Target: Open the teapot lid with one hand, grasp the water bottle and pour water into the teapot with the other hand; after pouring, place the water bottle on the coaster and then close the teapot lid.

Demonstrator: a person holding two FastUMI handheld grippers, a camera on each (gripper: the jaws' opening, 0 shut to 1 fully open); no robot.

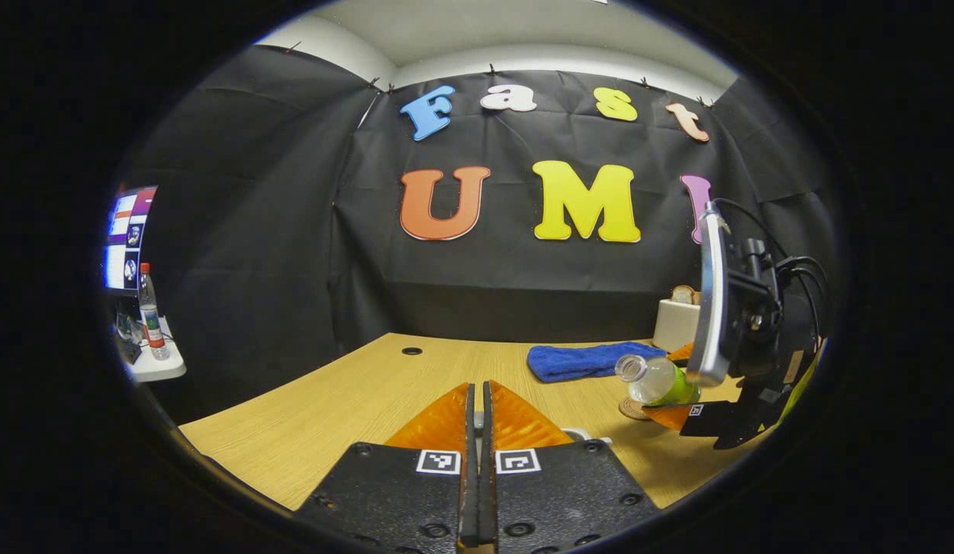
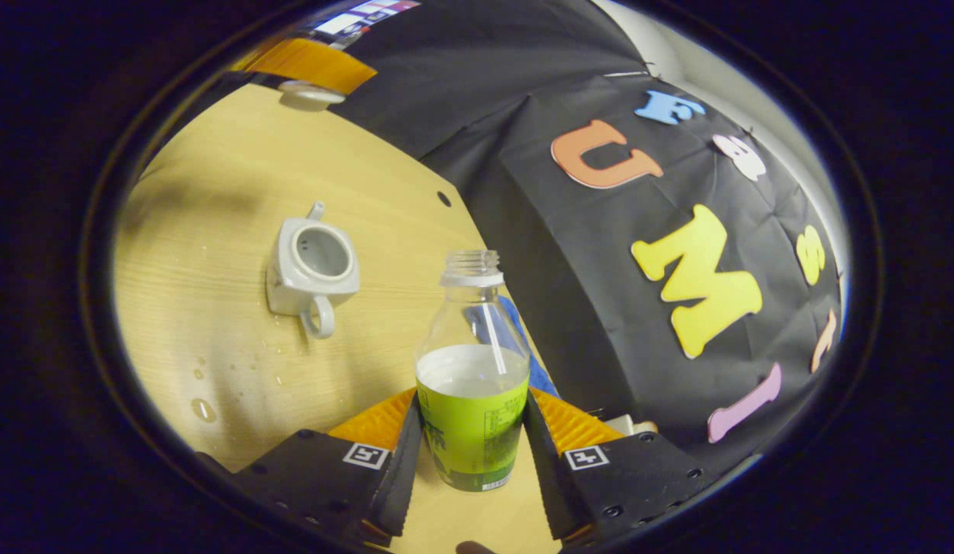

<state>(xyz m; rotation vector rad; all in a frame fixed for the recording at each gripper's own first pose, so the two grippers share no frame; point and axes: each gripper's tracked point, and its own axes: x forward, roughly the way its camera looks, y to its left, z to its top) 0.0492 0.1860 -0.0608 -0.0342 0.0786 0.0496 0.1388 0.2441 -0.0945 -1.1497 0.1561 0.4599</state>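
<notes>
The right gripper (image 2: 471,454) fingers clamp the water bottle (image 2: 471,377); the left gripper (image 1: 478,431) fingers are together, seemingly on the lid (image 2: 311,92). Next judged: tilt the bottle over the open teapot (image 2: 311,265).

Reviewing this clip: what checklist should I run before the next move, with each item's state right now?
1. Teapot open: ok; the lid is up at the left gripper.
2. Right gripper shut on the water bottle: ok.
3. Bottle uncapped with water inside: ok.
4. Bottle mouth above the teapot: not ok; the pot sits off to one side.
5. Table dry: not ok; droplets near the pot.
6. Teapot's water level: cannot tell.
</notes>
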